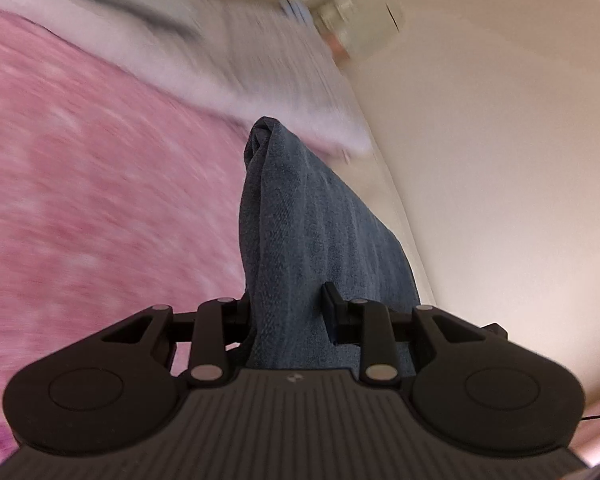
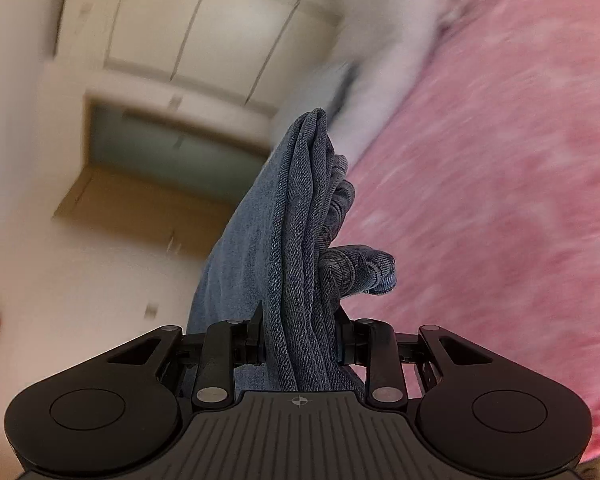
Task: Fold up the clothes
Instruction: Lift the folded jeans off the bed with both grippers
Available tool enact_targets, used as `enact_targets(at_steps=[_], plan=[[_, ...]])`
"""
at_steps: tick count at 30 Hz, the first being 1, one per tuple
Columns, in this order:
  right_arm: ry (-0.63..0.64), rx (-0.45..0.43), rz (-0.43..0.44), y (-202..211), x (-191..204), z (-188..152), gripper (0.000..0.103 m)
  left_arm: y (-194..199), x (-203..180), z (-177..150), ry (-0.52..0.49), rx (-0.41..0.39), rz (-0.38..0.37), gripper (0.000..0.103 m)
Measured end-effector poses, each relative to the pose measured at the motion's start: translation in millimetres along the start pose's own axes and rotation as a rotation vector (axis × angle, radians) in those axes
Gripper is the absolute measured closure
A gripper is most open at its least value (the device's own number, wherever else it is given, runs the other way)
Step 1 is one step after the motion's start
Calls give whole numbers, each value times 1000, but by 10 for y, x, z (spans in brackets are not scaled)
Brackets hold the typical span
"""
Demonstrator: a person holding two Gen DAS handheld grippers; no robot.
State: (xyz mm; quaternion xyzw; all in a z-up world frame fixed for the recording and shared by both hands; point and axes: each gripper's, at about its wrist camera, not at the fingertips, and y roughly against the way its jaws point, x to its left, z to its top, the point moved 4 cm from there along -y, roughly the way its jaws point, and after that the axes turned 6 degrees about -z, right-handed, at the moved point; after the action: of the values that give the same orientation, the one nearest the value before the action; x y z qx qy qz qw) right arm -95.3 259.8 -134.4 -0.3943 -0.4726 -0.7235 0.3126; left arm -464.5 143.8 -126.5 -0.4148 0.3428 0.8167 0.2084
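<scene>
A blue denim garment (image 1: 300,216) is clamped in my left gripper (image 1: 288,308) and bunches up past the fingers, lifted off the pink bed cover (image 1: 92,200). My right gripper (image 2: 300,332) is shut on another part of the same denim garment (image 2: 296,224). There its folds stand up in a ridge and a thick hem curls out to the right. Both grippers hold the cloth in the air. The background of both views is blurred by motion.
A pale pillow or folded bedding (image 1: 260,60) lies at the head of the pink bed. A cream wall (image 1: 500,160) runs beside the bed. Cream cupboards (image 2: 204,24) and a brown shelf (image 2: 140,200) stand beyond the bed in the right wrist view.
</scene>
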Motion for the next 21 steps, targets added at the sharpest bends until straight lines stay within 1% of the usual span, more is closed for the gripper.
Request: enact_targets(at_steps=[2, 5, 7, 12, 15, 17, 21], plan=[[40, 51, 30, -329, 323, -161, 74, 529, 148, 25, 16, -68, 18, 78], [96, 109, 68, -841, 794, -465, 74, 1222, 376, 94, 34, -142, 42, 78], [119, 135, 86, -1203, 1101, -716, 74, 1694, 565, 148, 34, -169, 57, 78], [123, 178, 127, -2079, 1742, -1540, 74, 2890, 1110, 311, 45, -215, 100, 78], [106, 224, 150, -2586, 1992, -1934, 74, 3450, 1399, 382, 77, -248, 146, 78], [99, 273, 154, -2916, 2189, -2153, 74, 3783, 1558, 400, 99, -274, 167, 78], [138, 349, 167, -3438, 2595, -2441, 74, 4310, 1807, 432, 149, -358, 182, 78]])
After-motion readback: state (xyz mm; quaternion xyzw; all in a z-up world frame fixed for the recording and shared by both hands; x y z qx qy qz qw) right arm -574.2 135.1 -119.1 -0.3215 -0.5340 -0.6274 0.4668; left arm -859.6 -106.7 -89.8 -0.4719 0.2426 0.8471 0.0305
